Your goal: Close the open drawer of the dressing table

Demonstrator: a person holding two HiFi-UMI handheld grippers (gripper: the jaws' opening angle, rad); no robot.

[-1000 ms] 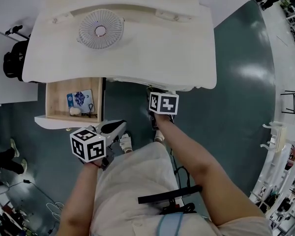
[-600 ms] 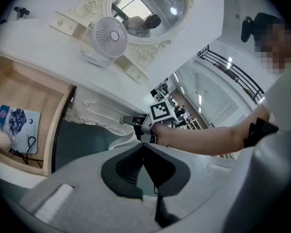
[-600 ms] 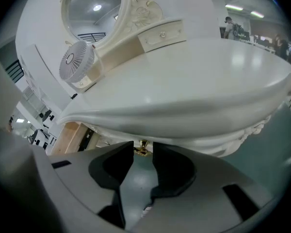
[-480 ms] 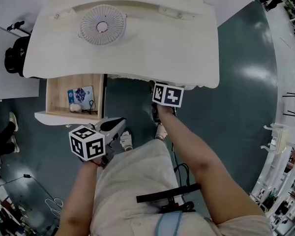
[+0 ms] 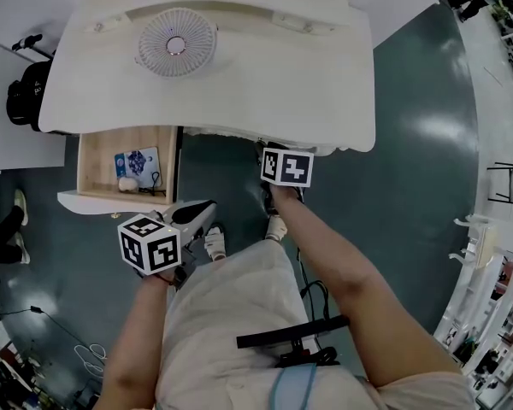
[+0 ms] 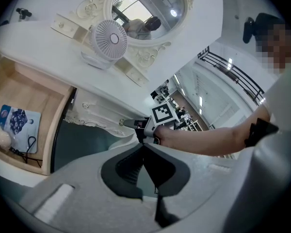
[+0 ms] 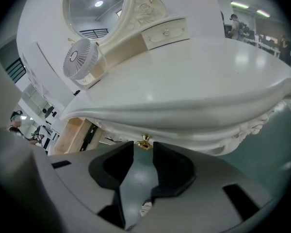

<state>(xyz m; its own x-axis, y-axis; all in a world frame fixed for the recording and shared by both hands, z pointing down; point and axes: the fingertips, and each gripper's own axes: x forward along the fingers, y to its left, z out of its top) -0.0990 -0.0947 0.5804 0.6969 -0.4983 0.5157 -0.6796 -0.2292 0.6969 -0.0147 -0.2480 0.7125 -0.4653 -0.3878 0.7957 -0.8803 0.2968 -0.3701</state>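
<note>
Around the knob (image 7: 144, 141), right gripper (image 7: 143, 146) fingers (image 7: 173, 168) just opened

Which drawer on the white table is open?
The drawer at the table's left end, pulled out, its wooden inside showing. The small drawers by the mirror are shut.

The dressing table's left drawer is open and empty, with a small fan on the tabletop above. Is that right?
Not empty. The head view shows the open drawer holding a blue-patterned card, a pale round object and a dark cable. The small fan does stand on the tabletop above.
</note>
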